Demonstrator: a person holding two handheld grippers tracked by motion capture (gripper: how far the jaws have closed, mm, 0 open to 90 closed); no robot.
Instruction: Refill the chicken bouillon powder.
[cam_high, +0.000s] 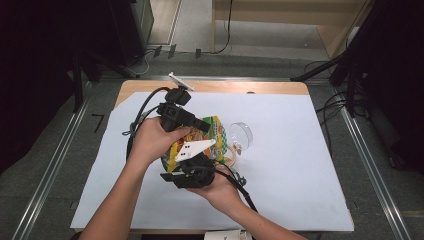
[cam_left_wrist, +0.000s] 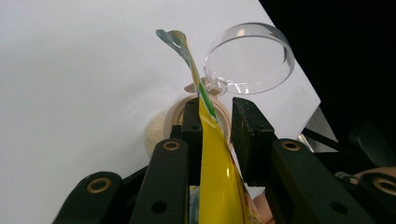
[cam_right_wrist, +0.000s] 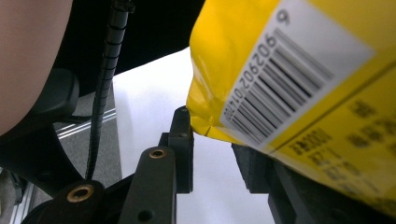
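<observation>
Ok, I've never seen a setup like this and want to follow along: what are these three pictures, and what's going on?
There is no machine here. A person stands at a table covered by a white sheet and holds a hand tool with two black jaws in each hand.

The high view looks down from above the person. The other two pictures come from small cameras riding on the tools, looking along their jaws.

On the sheet lies a clear round cup on its side, with a beige round thing next to it; what that is I cannot tell.

Both tools are at a yellow snack bag. The bag's thin edge runs between the jaws of the left gripper, resting on one jaw, with a gap to the other. The right gripper meets the barcode corner; whether it grips is unclear.
</observation>
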